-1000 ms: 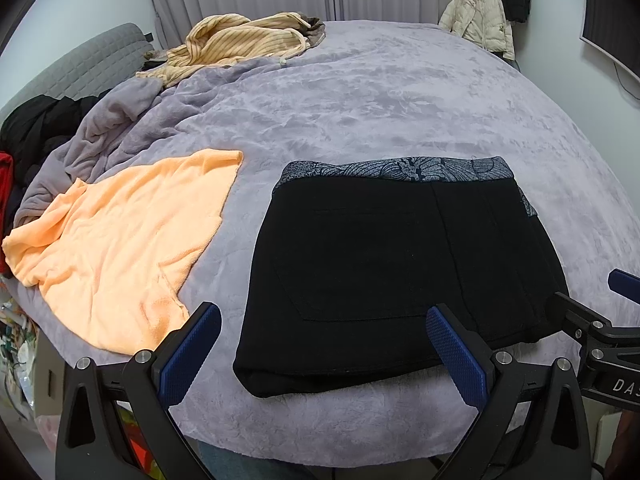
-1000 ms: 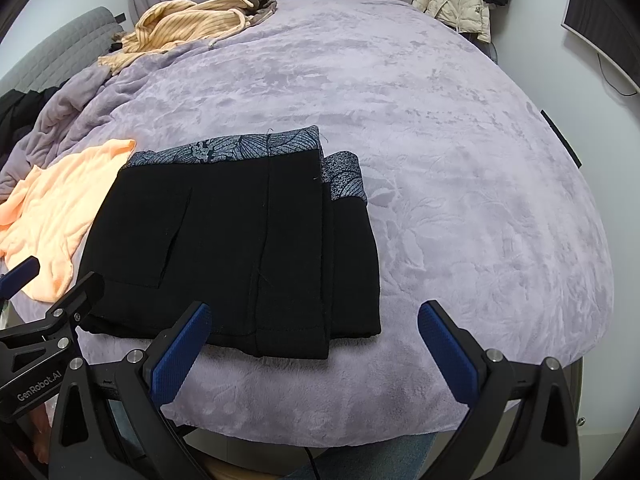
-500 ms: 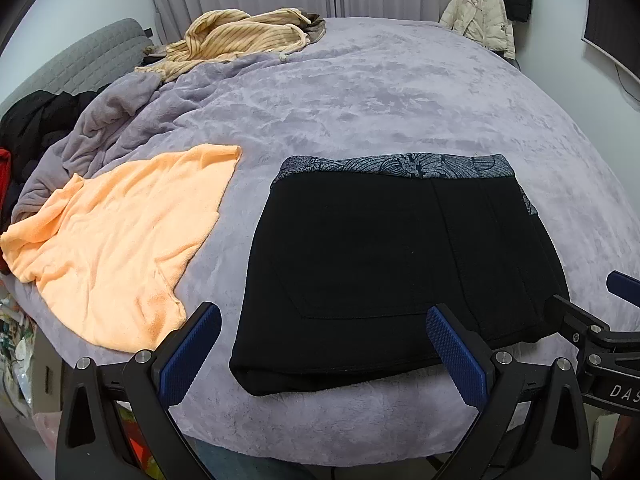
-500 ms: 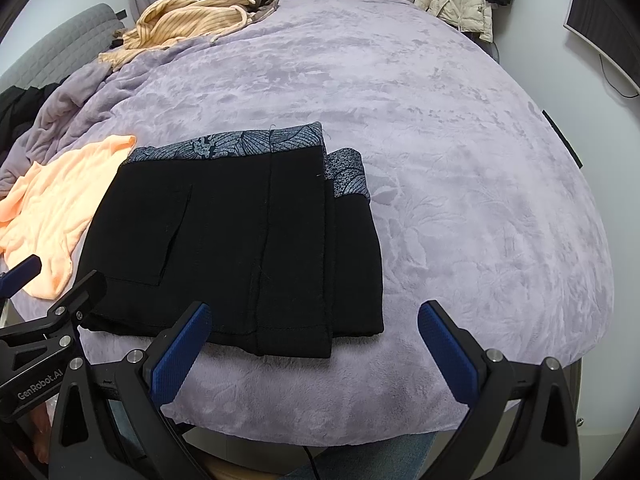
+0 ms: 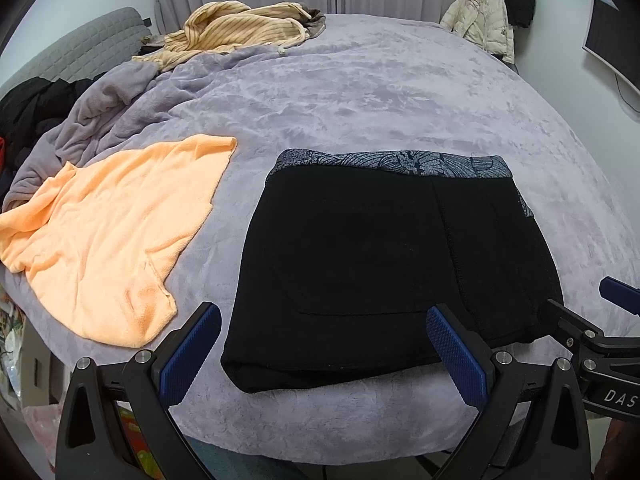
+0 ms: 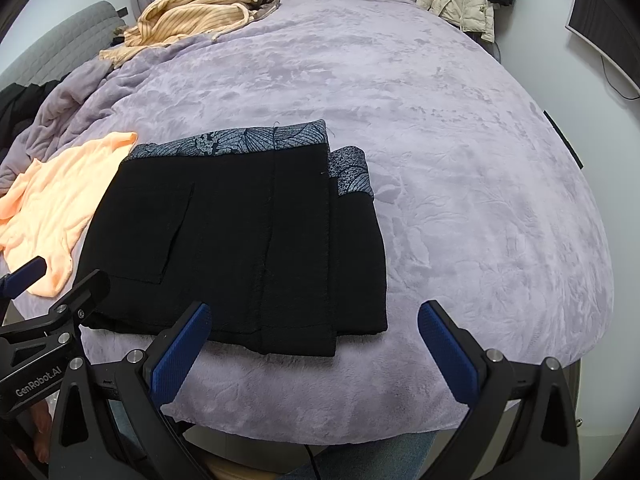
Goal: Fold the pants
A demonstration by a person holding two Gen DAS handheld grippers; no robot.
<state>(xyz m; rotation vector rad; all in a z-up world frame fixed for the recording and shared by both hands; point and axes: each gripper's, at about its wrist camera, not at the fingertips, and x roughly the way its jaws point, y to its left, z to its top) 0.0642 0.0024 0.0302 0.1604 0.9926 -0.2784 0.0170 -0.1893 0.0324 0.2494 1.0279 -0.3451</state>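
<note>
Left wrist view shows my left gripper (image 5: 322,354) with its blue-padded fingers spread wide and nothing between them, hovering at the near edge of the lilac plush bedspread (image 5: 380,92). Just beyond the fingers lie the black fabric pants with a grey leaf-print waistband (image 5: 380,256), folded into a flat, roughly square bundle near the front edge of the bed, waistband on the far side. To their left, apart from them, a crumpled peach-orange terry top (image 5: 108,240) is spread on the bedspread. Far back, a tan striped knit garment (image 5: 236,30) sits in a heap, and a cream puffer jacket (image 5: 482,20) hangs by the wall.

From the right wrist view, my right gripper (image 6: 314,354) is likewise wide apart and empty, held off the near edge of the bed. Its left finger sits in front of the pants' near hem; its right finger is over bare bedspread. The folded layers show here: a top panel with a pocket outline, and a narrower layer with its own patterned band sticking out on the right side. The other tool appears at the left edge of this view.
</note>
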